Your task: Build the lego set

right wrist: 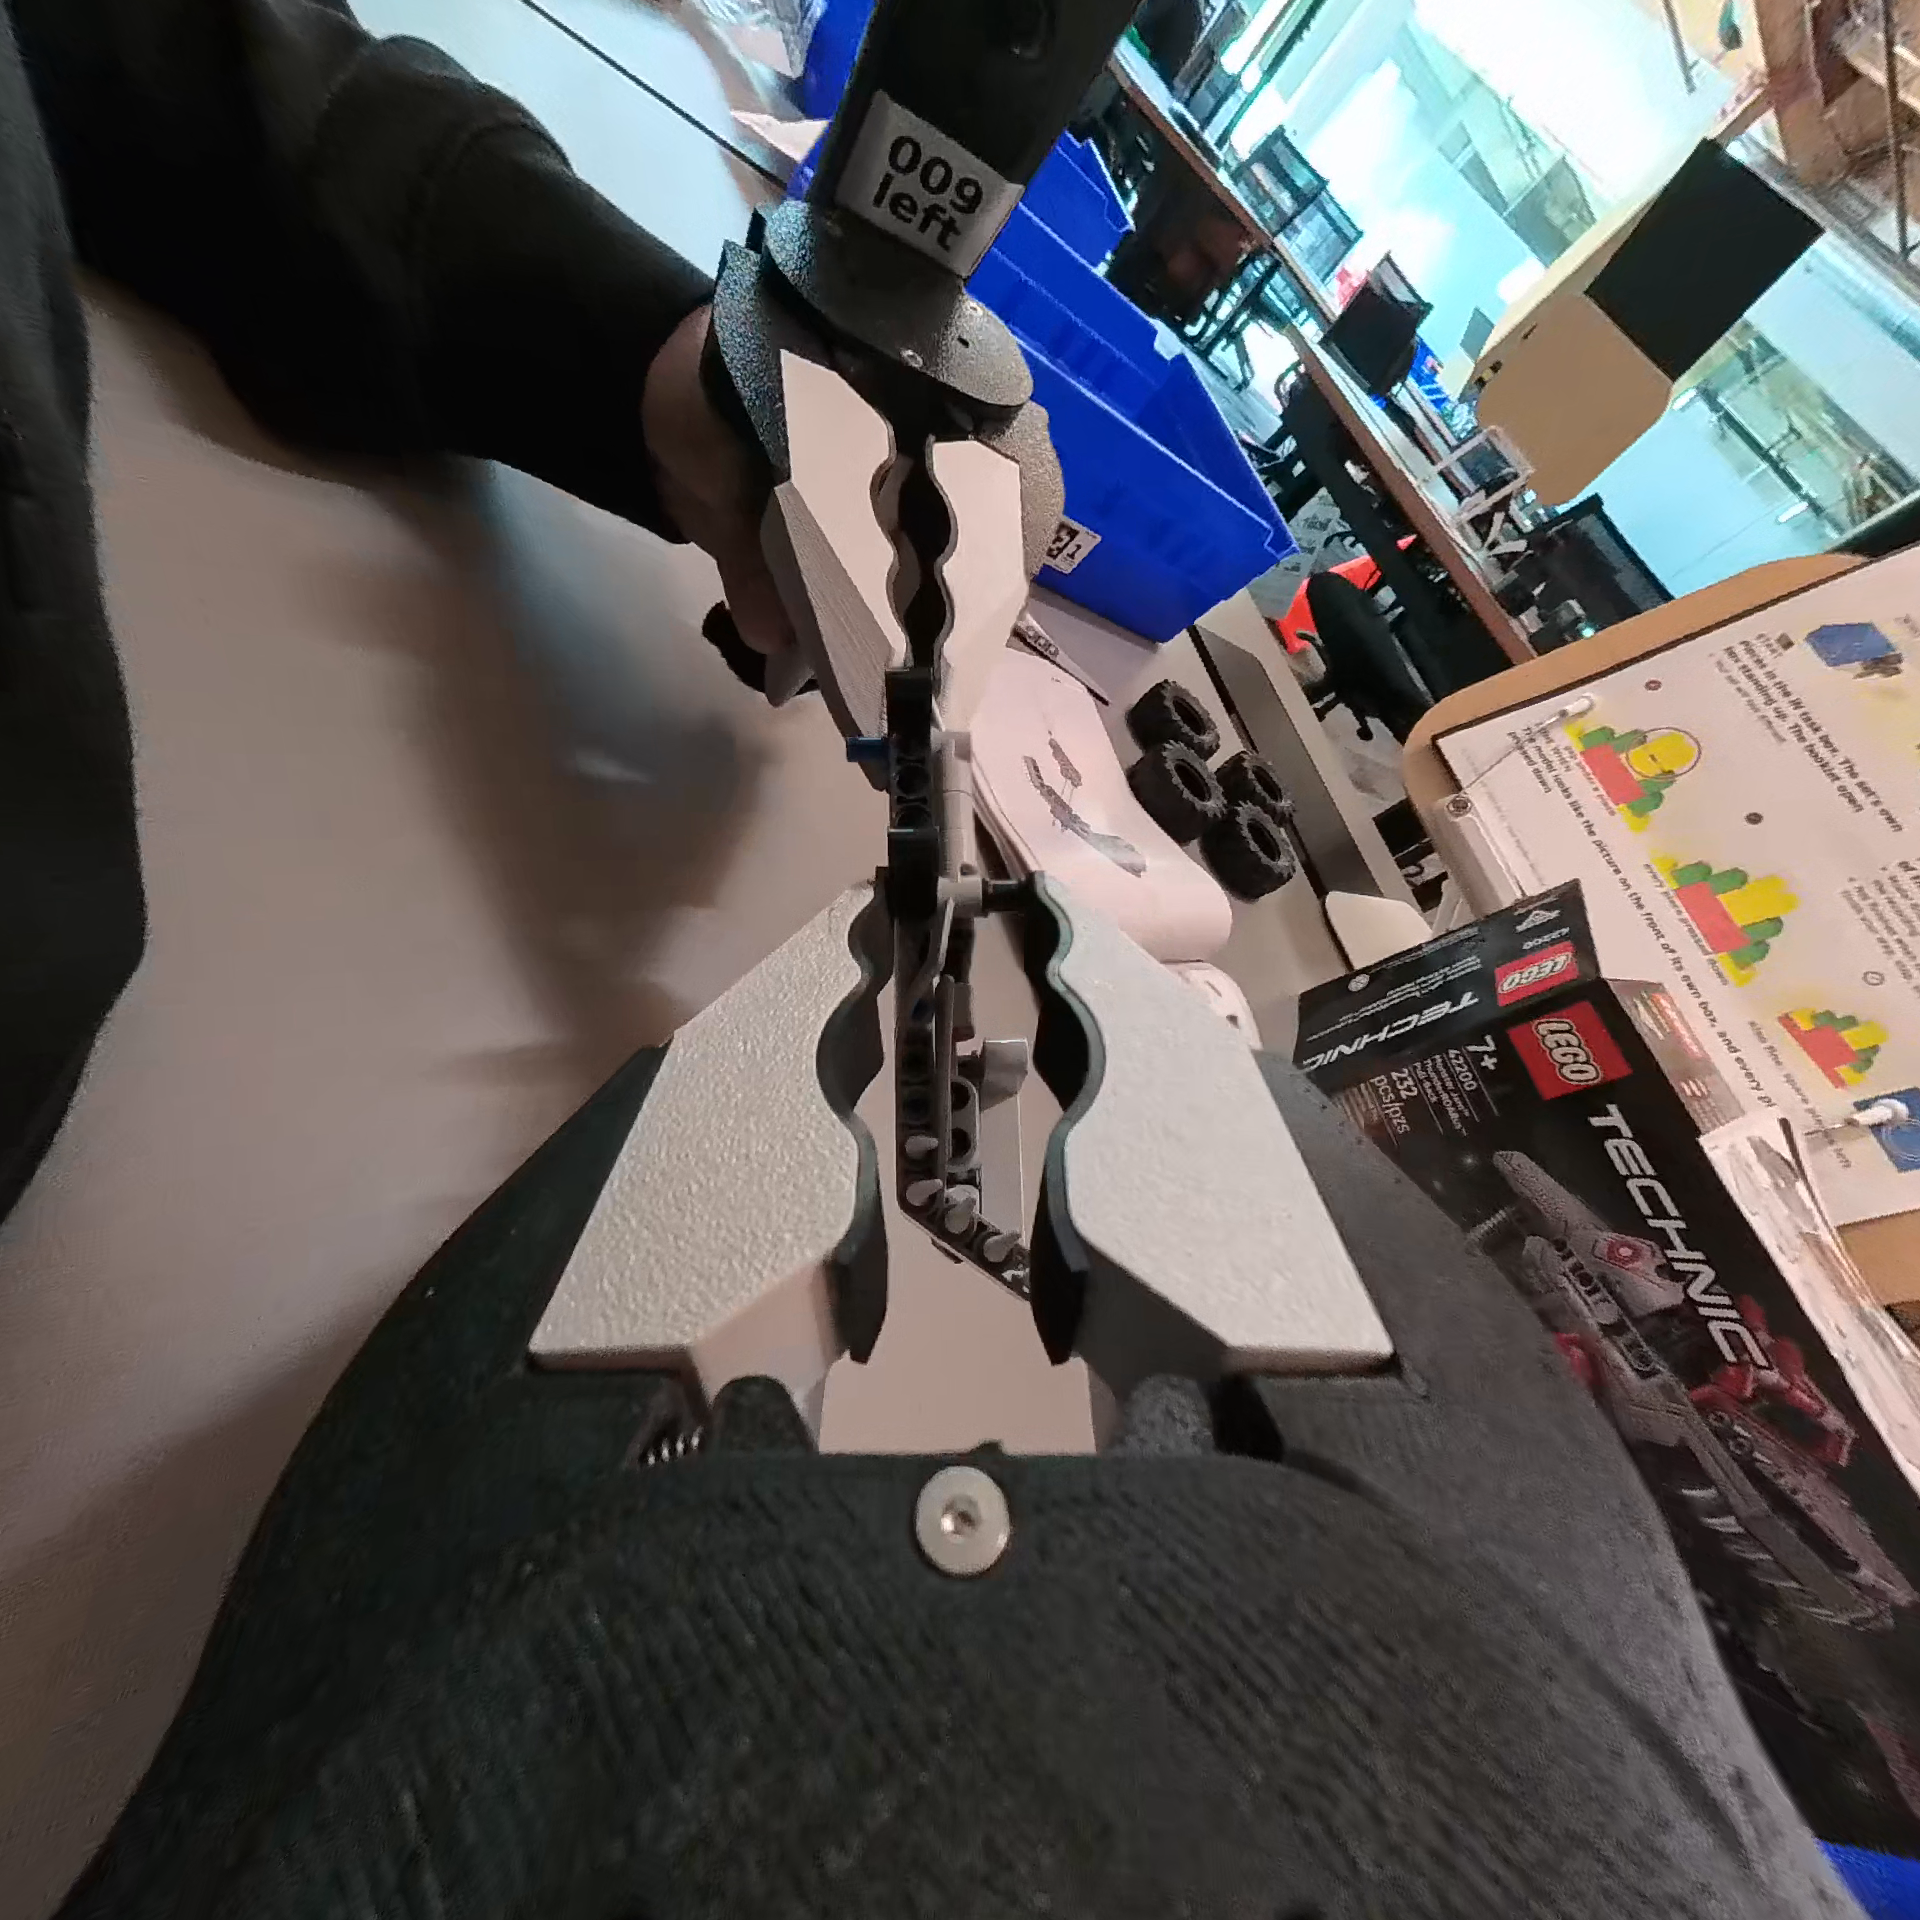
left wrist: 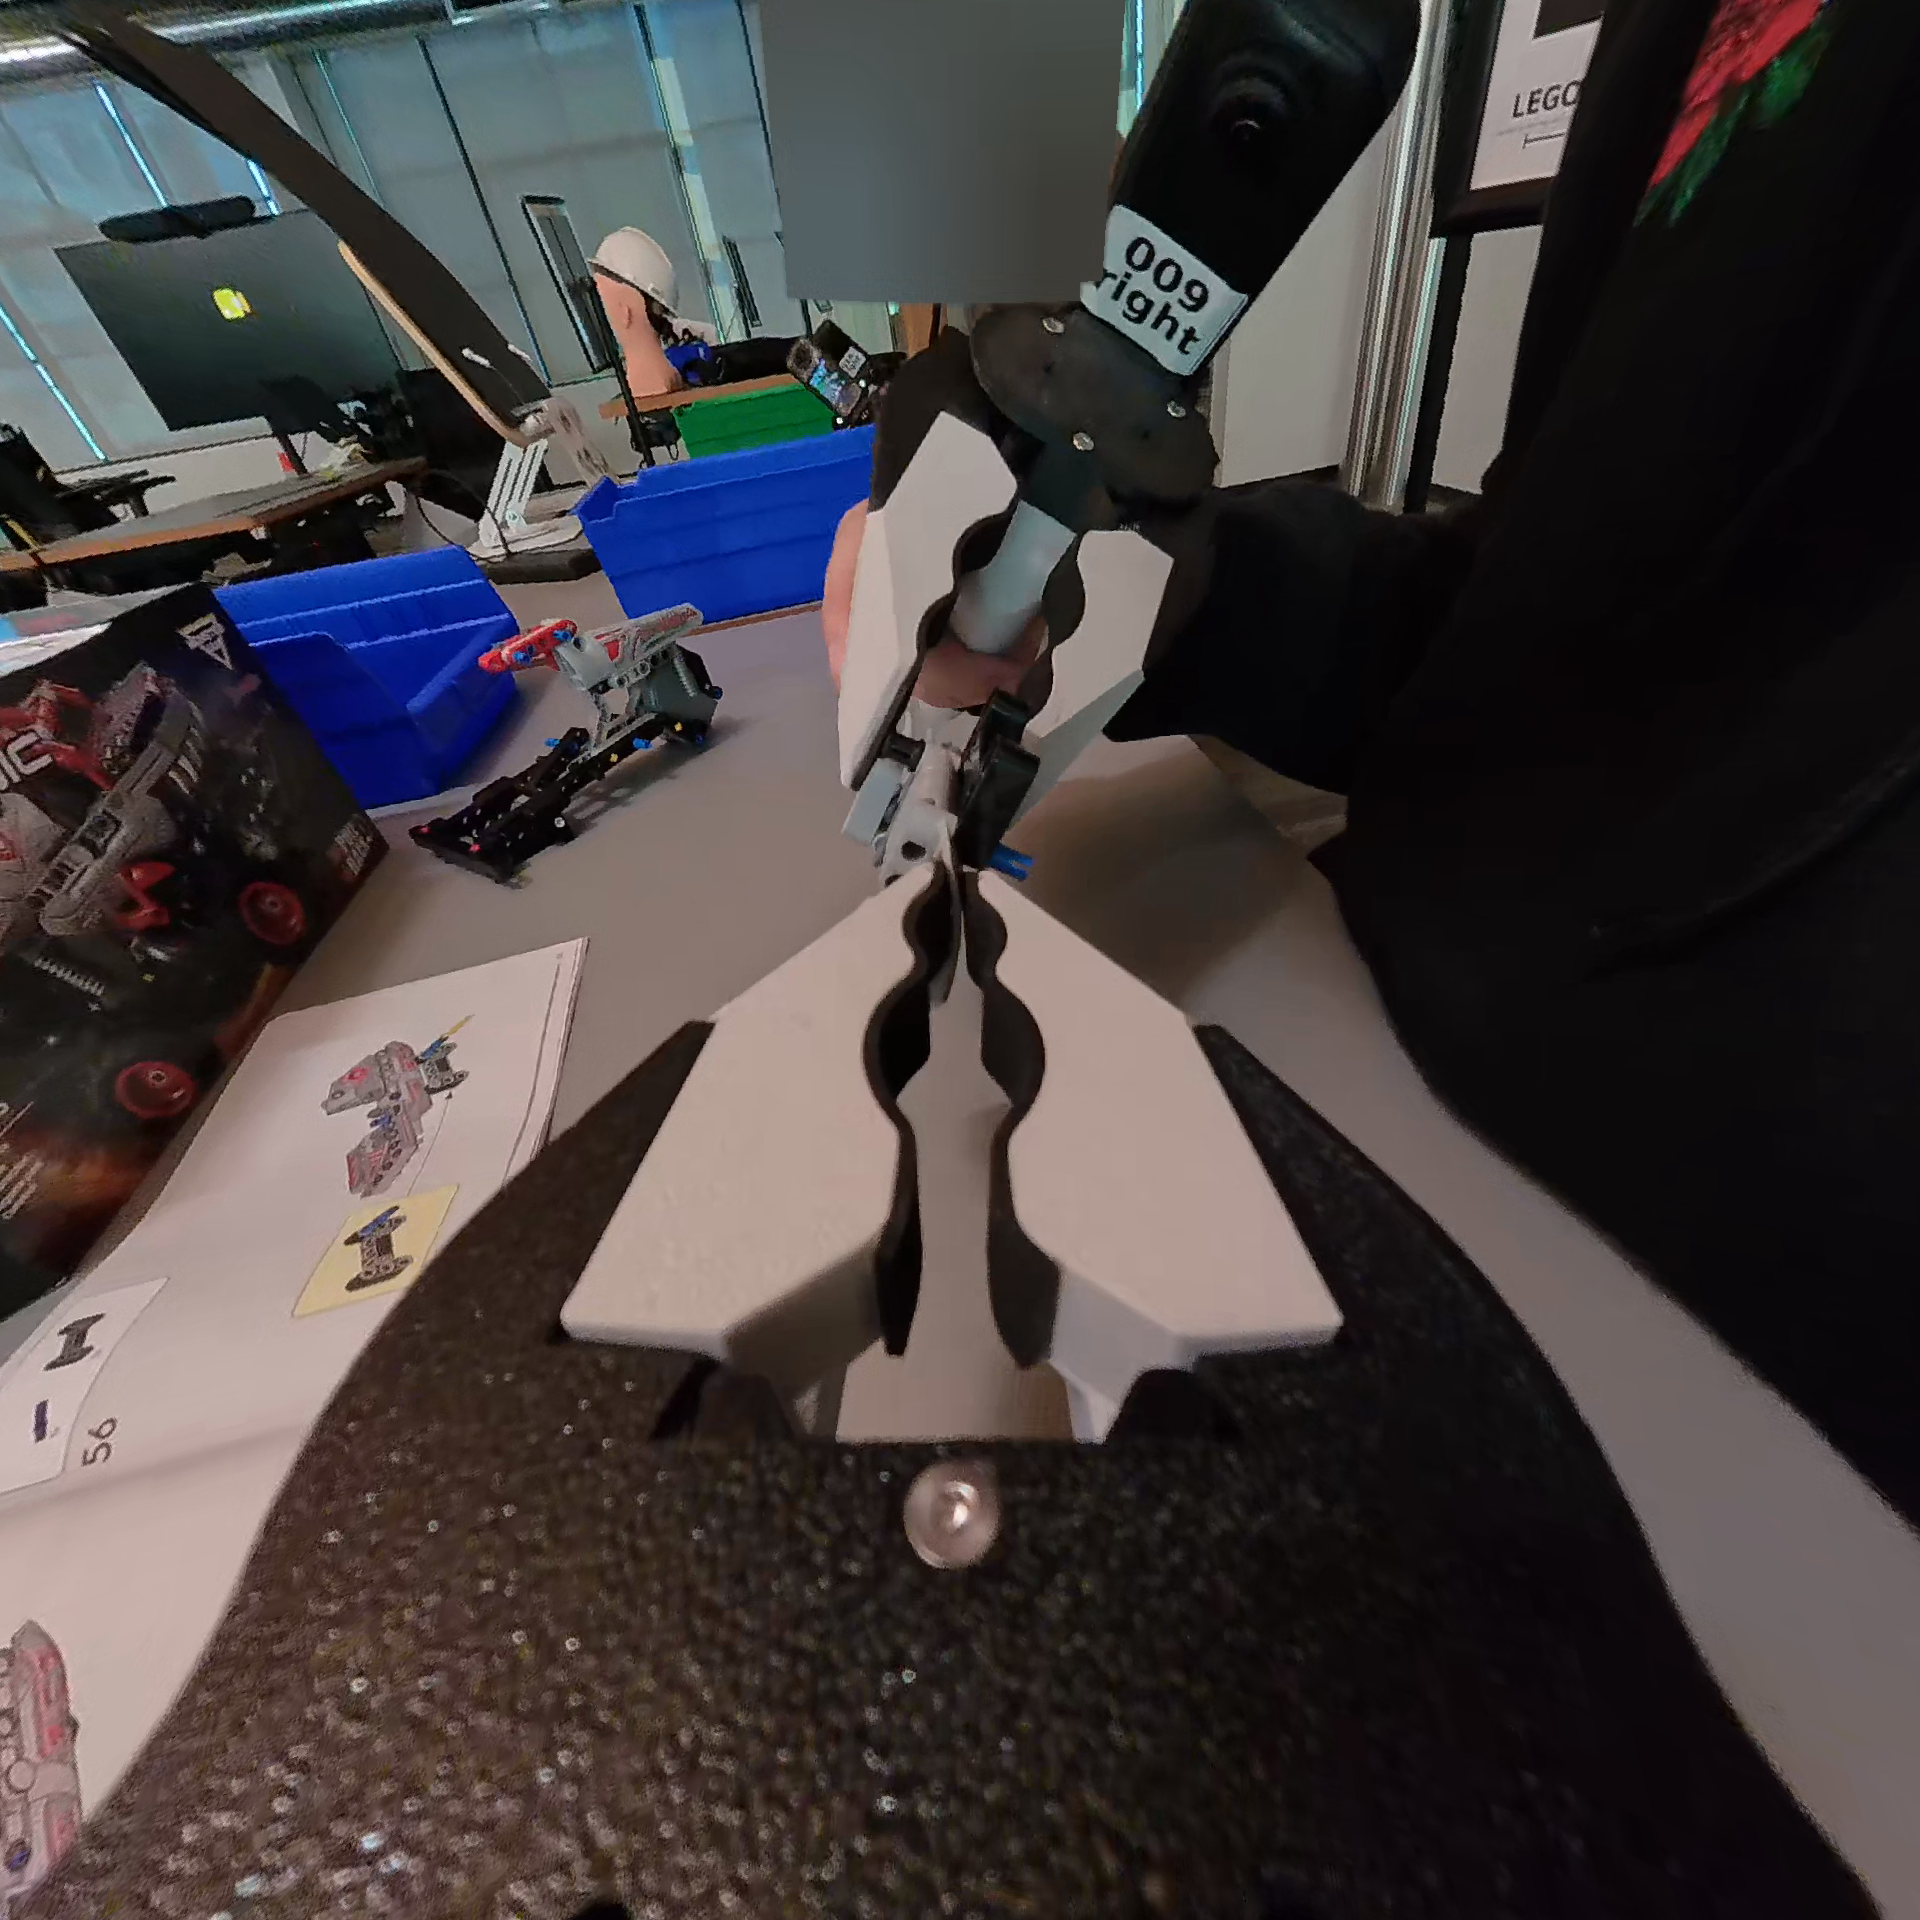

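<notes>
A small Lego sub-assembly (left wrist: 914, 810) of black and grey beams with a blue pin (left wrist: 1013, 860) is held in the air between both grippers. My left gripper (left wrist: 958, 899) is shut on one thin end of it. My right gripper (left wrist: 951, 774) comes in from above and opposite, shut on the other part. In the right wrist view the sub-assembly (right wrist: 935, 1091) runs lengthwise between the jaws of my right gripper (right wrist: 956, 899). The left gripper (right wrist: 914, 670) pinches the black beam's far end. A partly built model (left wrist: 603, 707) lies on the grey table (left wrist: 727, 883).
The Lego box (left wrist: 135, 831) stands at the left, also in the right wrist view (right wrist: 1610, 1143). An open instruction booklet (left wrist: 416, 1091) lies beside it. Blue bins (left wrist: 395, 665) stand behind the model. Several black tyres (right wrist: 1216, 800) sit near a picture board (right wrist: 1714, 831). The grippers are tip to tip, or close to it.
</notes>
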